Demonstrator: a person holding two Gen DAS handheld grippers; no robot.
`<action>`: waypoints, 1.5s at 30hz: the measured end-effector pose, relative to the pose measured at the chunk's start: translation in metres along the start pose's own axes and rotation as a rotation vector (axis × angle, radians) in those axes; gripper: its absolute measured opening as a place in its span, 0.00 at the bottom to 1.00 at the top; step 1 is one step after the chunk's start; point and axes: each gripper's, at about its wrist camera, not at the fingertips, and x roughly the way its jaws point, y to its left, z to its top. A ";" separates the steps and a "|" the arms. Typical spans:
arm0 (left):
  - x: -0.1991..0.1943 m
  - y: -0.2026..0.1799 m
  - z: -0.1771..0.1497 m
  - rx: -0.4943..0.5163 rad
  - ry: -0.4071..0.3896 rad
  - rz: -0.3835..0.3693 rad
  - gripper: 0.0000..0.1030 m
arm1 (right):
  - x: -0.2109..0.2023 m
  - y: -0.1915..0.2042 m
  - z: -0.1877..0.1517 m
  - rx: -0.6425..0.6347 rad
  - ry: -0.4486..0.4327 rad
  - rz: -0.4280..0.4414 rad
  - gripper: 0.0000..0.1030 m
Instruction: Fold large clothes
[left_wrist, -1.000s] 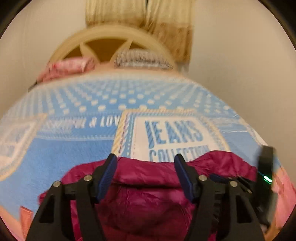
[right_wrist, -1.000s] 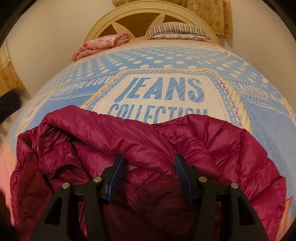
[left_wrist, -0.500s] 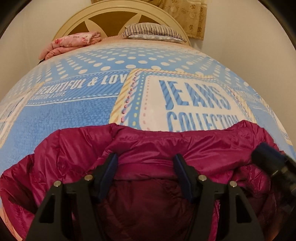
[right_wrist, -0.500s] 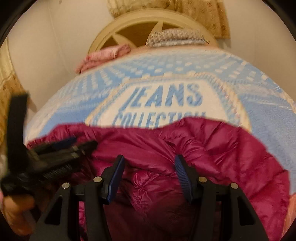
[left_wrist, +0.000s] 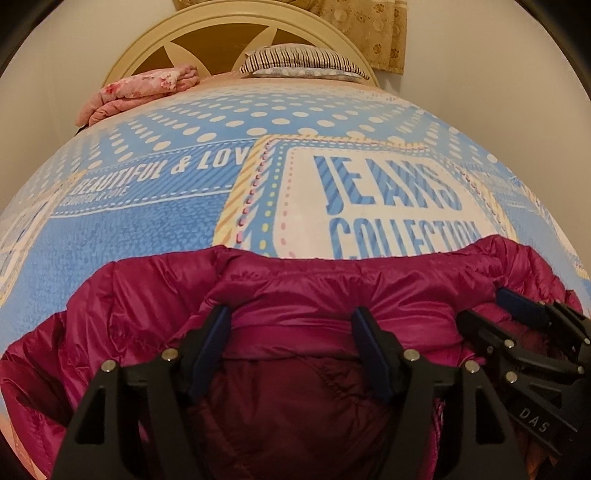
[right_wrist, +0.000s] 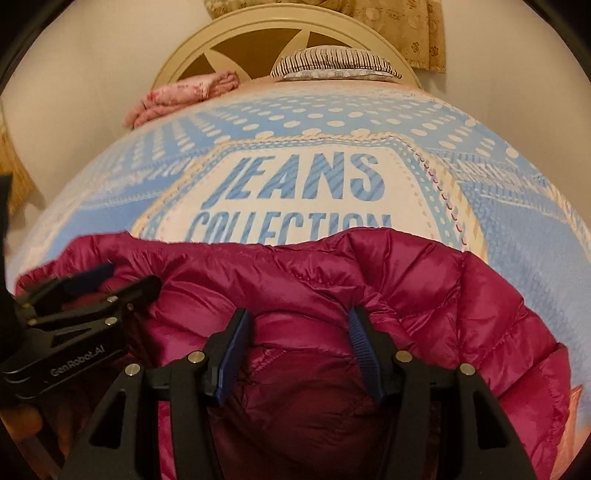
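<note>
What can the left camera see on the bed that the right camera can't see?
Only the left wrist view shows the words BEAUTIFUL & LOVE printed on the bedspread.

Only the right wrist view shows the jacket's puffy right-hand side spreading out and a curtain at the left edge.

Both show the magenta jacket, the JEANS COLLECTION panel, the pink folded blanket, the striped pillow and the headboard.

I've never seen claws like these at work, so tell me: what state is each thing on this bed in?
Magenta puffer jacket: bunched, partly folded, on the bedspread.
Left claw: opening, jacket fabric between its pads.
Right claw: parted, jacket fabric between its pads.
Pink blanket: folded by the headboard.
Striped pillow: lying flat.
</note>
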 end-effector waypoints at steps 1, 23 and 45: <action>0.000 0.000 0.000 0.001 0.000 0.001 0.70 | 0.001 0.000 0.000 -0.002 0.002 -0.003 0.55; 0.002 -0.002 0.000 0.016 0.001 0.014 0.72 | 0.002 0.002 0.000 -0.010 0.003 -0.015 0.55; -0.044 0.008 0.008 0.039 -0.074 -0.001 0.77 | -0.012 -0.001 0.002 -0.061 0.028 0.045 0.65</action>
